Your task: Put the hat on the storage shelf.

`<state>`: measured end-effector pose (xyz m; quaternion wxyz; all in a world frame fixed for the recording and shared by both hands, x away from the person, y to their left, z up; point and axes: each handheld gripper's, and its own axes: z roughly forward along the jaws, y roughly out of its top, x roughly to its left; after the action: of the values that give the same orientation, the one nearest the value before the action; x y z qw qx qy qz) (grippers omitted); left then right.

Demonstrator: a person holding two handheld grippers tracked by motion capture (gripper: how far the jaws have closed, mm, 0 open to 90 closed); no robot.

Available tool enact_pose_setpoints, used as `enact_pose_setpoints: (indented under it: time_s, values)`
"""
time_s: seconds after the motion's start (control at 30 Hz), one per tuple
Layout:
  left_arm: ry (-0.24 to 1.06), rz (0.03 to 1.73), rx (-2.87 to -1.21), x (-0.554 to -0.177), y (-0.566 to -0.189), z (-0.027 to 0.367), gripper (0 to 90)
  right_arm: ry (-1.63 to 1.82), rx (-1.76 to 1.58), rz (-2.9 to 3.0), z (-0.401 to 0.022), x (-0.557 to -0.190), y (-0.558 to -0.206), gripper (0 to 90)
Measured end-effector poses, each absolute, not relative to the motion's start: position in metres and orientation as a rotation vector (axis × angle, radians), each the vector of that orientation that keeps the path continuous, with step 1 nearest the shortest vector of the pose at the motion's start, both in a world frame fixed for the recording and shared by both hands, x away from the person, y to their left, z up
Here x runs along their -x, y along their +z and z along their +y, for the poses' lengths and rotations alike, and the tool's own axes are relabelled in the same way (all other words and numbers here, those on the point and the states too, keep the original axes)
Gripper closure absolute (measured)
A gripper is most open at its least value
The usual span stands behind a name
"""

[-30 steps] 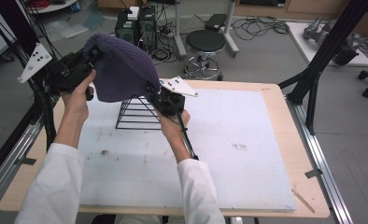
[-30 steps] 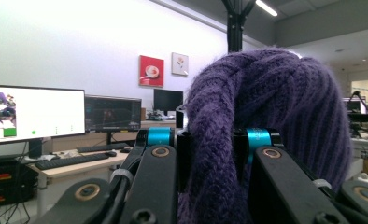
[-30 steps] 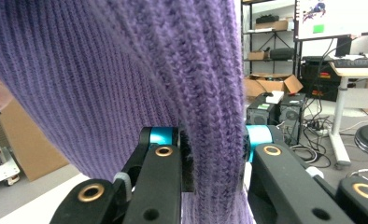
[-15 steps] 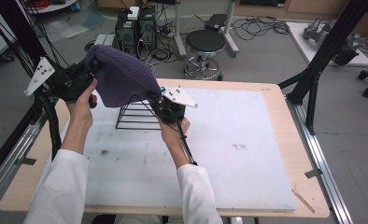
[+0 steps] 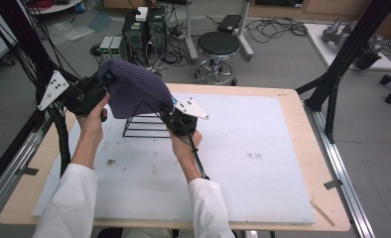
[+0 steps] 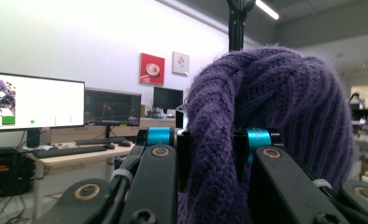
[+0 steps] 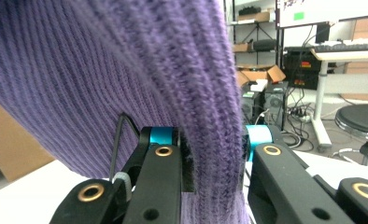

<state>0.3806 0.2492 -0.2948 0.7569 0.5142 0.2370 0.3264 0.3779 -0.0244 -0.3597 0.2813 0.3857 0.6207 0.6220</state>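
A purple knit beanie (image 5: 131,87) hangs stretched between my two grippers above the back left of the table. My left gripper (image 5: 104,82) is shut on the hat's left rim, and my right gripper (image 5: 166,106) is shut on its right rim. Under the hat stands a black wire stand (image 5: 144,126), whose top is covered by the hat. In the left gripper view a fold of the beanie (image 6: 266,102) is pinched in the left gripper (image 6: 212,154). In the right gripper view the beanie (image 7: 102,70) hangs down through the right gripper (image 7: 212,154), pinched between its jaws.
A white mat (image 5: 263,148) covers most of the wooden table (image 5: 293,99). Behind the table are a round stool (image 5: 218,47), computer cases (image 5: 144,29) and floor cables. Black frame posts (image 5: 342,64) rise at the right, and more stand at the left.
Both hands have come down with the beanie. It has sunk from above the wire stand to sit over the stand's top. Both grips are unchanged.
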Motion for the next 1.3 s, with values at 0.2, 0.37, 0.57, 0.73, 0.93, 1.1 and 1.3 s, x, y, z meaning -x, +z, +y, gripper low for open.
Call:
enact_pose_setpoints:
  time_s: [0.2,0.37,0.57,0.73,0.93,1.1,1.3]
  values:
    - [0.713,0.537,-1.146,-0.381,-0.301,0.248,79.7,1.649,-1.052,1.691,-0.023,-0.379,-0.37,80.6]
    - [0.713,0.557,-1.171,-0.383,-0.31,0.248,79.6,1.615,-1.08,1.718,-0.022,-0.383,-0.38,80.4]
    - [0.713,0.577,-1.181,-0.385,-0.318,0.249,79.6,1.599,-1.097,1.739,-0.021,-0.386,-0.386,80.4]
    - [0.708,0.585,-1.187,-0.385,-0.323,0.248,79.5,1.59,-1.111,1.75,-0.02,-0.385,-0.39,80.3]
    - [0.704,0.601,-1.191,-0.385,-0.33,0.249,79.2,1.573,-1.12,1.768,-0.019,-0.385,-0.394,80.1]
    - [0.701,0.62,-1.211,-0.386,-0.337,0.25,79.2,1.559,-1.137,1.776,-0.019,-0.386,-0.4,80.1]
    - [0.696,0.632,-1.244,-0.388,-0.347,0.245,79.2,1.532,-1.159,1.781,-0.021,-0.387,-0.411,80.0]
